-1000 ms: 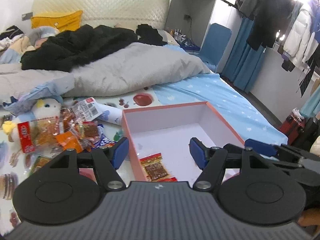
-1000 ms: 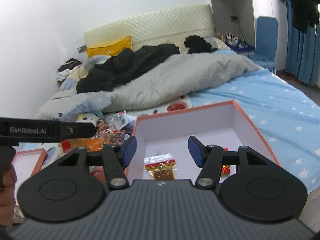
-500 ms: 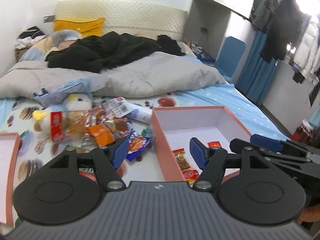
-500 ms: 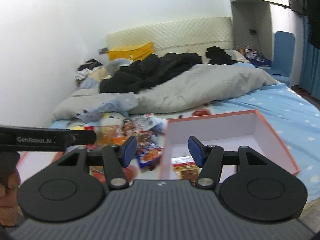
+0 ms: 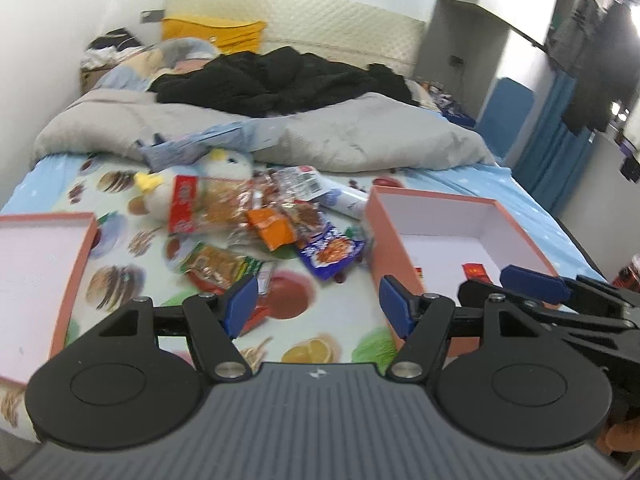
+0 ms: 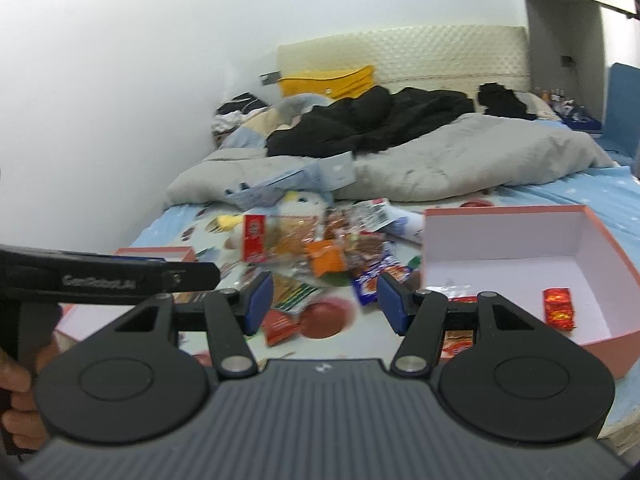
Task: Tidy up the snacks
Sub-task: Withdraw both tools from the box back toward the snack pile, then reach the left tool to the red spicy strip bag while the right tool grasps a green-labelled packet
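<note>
Behind the right hand-held gripper [image 6: 324,300], packets [image 6: 460,336] lie half-hidden.

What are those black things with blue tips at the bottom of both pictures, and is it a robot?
No robot: a person holds a grabbing tool in each hand, with a camera on each looking forward. One picture is from the left claw, the other from the right claw. Both claws are open and hold nothing. They look over a bed with a fruit-print sheet. On it lies a pile of snack packets, a plush duck, and two pink boxes. The right box already has a few red snack packets inside.
</note>
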